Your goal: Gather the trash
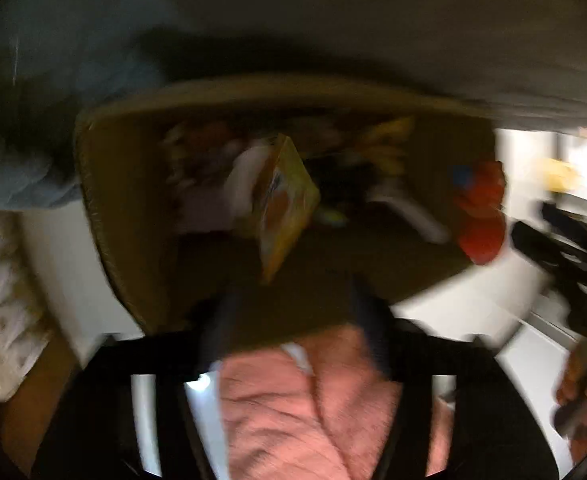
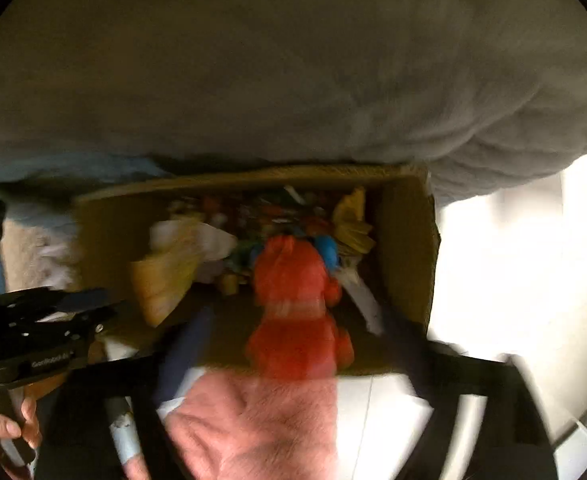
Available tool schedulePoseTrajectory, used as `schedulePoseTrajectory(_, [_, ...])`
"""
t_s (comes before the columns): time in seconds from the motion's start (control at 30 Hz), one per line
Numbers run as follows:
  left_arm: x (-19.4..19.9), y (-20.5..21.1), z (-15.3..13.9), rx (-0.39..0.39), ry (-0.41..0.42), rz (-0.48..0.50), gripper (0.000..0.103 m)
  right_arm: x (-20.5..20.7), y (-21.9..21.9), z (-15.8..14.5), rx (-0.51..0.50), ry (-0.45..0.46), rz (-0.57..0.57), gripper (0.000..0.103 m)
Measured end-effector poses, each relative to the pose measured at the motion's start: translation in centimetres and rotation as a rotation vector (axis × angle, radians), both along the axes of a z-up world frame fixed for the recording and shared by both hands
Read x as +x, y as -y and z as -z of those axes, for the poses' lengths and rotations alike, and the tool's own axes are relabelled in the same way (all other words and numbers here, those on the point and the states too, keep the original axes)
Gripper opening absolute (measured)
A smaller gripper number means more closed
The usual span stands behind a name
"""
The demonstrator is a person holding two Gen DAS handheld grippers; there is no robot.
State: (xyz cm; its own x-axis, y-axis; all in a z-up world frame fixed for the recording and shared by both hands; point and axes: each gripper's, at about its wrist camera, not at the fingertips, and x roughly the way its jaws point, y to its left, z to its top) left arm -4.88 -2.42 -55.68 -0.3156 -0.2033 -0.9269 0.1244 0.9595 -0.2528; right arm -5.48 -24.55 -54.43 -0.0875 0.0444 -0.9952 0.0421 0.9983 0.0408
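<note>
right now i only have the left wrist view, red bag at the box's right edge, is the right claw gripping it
observer: No. In the right wrist view the right claw stands open; the red bag is between its fingers, but neither seems to press on it.
operator: is the bag over the box or outside it
observer: Over the inside of the cardboard box, left of its right wall.
operator: how does my left claw look from there
observer: The left claw is at the box's left wall, with a hand around its handle.
</note>
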Motion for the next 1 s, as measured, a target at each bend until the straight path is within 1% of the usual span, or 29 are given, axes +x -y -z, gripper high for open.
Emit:
schedulePoseTrajectory(0.03, [-0.1, -0.2, 1.3, 0.061, -0.014, 0.001, 0.075, 0.0, 0.2, 0.9, -0.006, -0.016, 0.002, 0.092])
schedulePoseTrajectory(0.1, [-0.6, -0.8, 3.1, 0.097, -0.057, -0.019, 0.076, -0.1, 0.8, 2.1, 0.007, -0.047, 0.016, 0.097])
schedulePoseTrajectory(0.17, [-1.1, -1.1, 3.7, 0.112, -0.07, -0.03, 0.076, -0.6, 1.0, 2.6, 0.015, -0.055, 0.02, 0.097])
schedulePoseTrajectory(0.27, [-2.0, -1.5, 3.5, 0.138, -0.075, -0.016, 0.076, -1.3, 1.3, 2.4, 0.013, -0.081, 0.019, 0.097])
schedulePoseTrajectory(0.33, [-2.3, -2.0, 2.8, 0.14, -0.067, -0.012, 0.076, -2.0, 1.1, 0.6, 0.023, -0.088, 0.011, 0.097])
schedulePoseTrajectory(0.37, [-2.4, -2.2, 1.4, 0.129, -0.052, -0.011, 0.076, -2.3, 0.8, -0.6, 0.036, -0.086, 0.004, 0.097])
schedulePoseTrajectory(0.4, [-2.6, -2.3, -0.3, 0.125, -0.034, -0.005, 0.076, -2.7, 0.4, -3.0, 0.059, -0.068, -0.015, 0.097])
schedulePoseTrajectory(0.43, [-2.7, -2.4, -2.4, 0.117, -0.012, -0.002, 0.076, -3.1, 0.3, -4.5, 0.066, -0.048, -0.036, 0.097])
schedulePoseTrajectory(0.47, [-3.0, -2.6, -3.8, 0.111, 0.007, -0.001, 0.076, -3.3, -0.4, -6.4, 0.068, -0.033, -0.059, 0.098])
schedulePoseTrajectory(0.5, [-3.2, -2.9, -6.1, 0.11, 0.028, -0.002, 0.076, -3.6, -0.8, -8.7, 0.07, -0.017, -0.08, 0.098])
schedulePoseTrajectory(0.53, [-3.5, -2.9, -7.6, 0.119, 0.043, -0.006, 0.076, -3.6, -0.8, -11.1, 0.071, 0.004, -0.095, 0.098])
schedulePoseTrajectory(0.6, [-3.7, -3.7, -13.7, 0.11, 0.102, -0.03, 0.076, -3.7, -1.0, -16.3, 0.085, 0.052, -0.112, 0.098])
schedulePoseTrajectory(0.63, [-3.6, -4.0, -17.2, 0.103, 0.15, -0.038, 0.076, -3.7, -1.0, -19.5, 0.105, 0.094, -0.111, 0.098])
schedulePoseTrajectory(0.67, [-3.4, -4.2, -19.7, 0.105, 0.194, -0.04, 0.076, -3.6, -0.9, -23.0, 0.114, 0.151, -0.109, 0.098])
schedulePoseTrajectory(0.73, [-2.7, -4.8, -26.5, 0.126, 0.345, -0.043, 0.076, -2.9, -0.6, -28.3, 0.126, 0.25, -0.115, 0.098])
schedulePoseTrajectory(0.77, [-2.4, -4.9, -28.5, 0.14, 0.391, -0.047, 0.076, -2.3, -0.5, -31.7, 0.124, 0.325, -0.121, 0.098])
schedulePoseTrajectory(0.83, [-1.1, -5.4, -33.5, 0.203, 0.511, -0.063, 0.076, -1.1, -0.5, -36.1, 0.103, 0.444, -0.113, 0.098])
schedulePoseTrajectory(0.93, [1.1, -6.2, -41.5, 0.252, 0.748, -0.146, 0.076, 1.1, -0.5, -41.4, 0.107, 0.602, -0.077, 0.098])
schedulePoseTrajectory(1.0, [2.1, -6.3, -45.2, 0.262, 0.851, -0.184, 0.076, 2.4, -0.7, -44.2, 0.09, 0.685, -0.066, 0.098])
